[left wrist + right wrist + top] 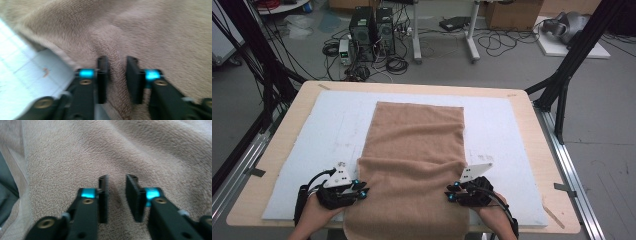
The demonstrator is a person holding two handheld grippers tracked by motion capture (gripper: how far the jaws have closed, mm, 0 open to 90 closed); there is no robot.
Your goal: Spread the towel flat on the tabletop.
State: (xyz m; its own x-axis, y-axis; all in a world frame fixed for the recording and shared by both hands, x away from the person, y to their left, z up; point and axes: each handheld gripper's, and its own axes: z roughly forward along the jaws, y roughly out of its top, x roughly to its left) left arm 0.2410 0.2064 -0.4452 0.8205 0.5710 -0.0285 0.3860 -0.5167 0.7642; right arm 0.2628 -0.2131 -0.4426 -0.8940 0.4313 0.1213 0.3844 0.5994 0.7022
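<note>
A tan towel point(414, 150) lies lengthwise on the white board point(497, 130). Its near part is doubled over, with a fold edge across the middle, and its near end hangs over the table's front edge. My left gripper point(362, 190) is at the towel's near left edge. In the left gripper view the left gripper point(117, 80) has a raised ridge of towel point(155, 30) pinched between its narrowly spaced jaws. My right gripper point(451, 194) mirrors it at the near right edge. In the right gripper view the right gripper point(117, 198) has towel point(75, 152) filling the small gap between its jaws.
The board rests on a wooden table point(532, 125) with black frame posts at both sides. Beyond the far edge, computer towers point(372, 32), cables and a desk leg point(472, 35) stand on the floor.
</note>
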